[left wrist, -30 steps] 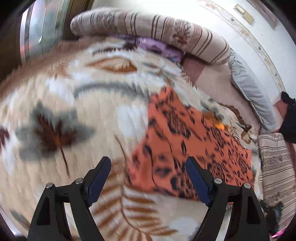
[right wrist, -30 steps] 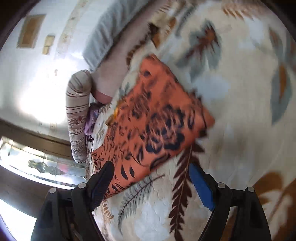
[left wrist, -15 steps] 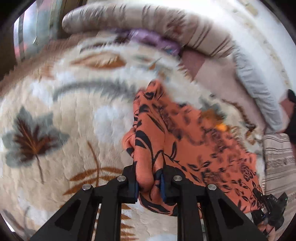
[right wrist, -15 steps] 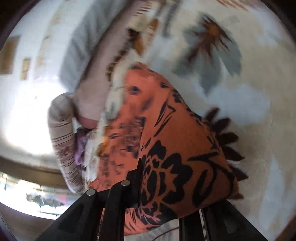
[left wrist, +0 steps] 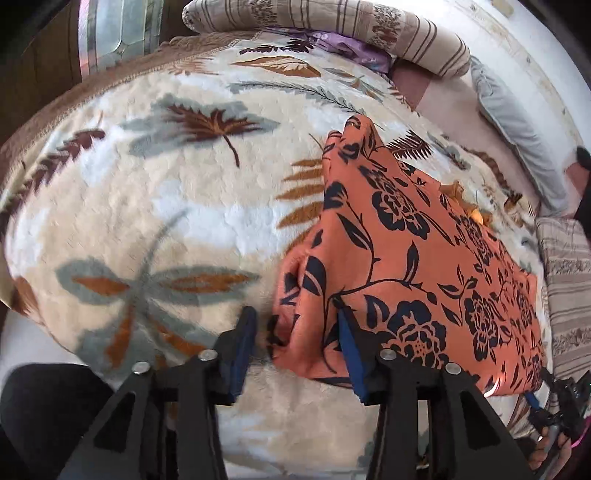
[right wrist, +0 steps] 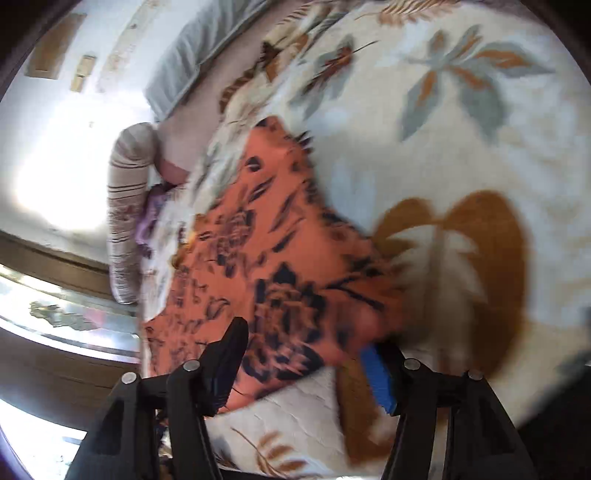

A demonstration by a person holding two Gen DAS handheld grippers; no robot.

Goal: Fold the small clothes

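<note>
An orange garment with a black flower print (left wrist: 406, 266) lies on a cream blanket with leaf patterns (left wrist: 166, 192). My left gripper (left wrist: 295, 336) is open, its fingers either side of the garment's near left corner, which bunches between them. In the right wrist view the same garment (right wrist: 266, 258) lies spread ahead. My right gripper (right wrist: 306, 350) is open over its near edge, the cloth lying between the fingers. That view is blurred.
A striped bolster (left wrist: 332, 26) and a purple cloth (left wrist: 343, 44) lie at the blanket's far end. A grey cushion (left wrist: 517, 122) lies by the white wall. A wooden frame with glass (left wrist: 110, 33) stands at the far left.
Both grippers closed on the garment's corners half a second ago and have now opened. The garment has shifted and lies flatter, its near edge closer to both grippers.
</note>
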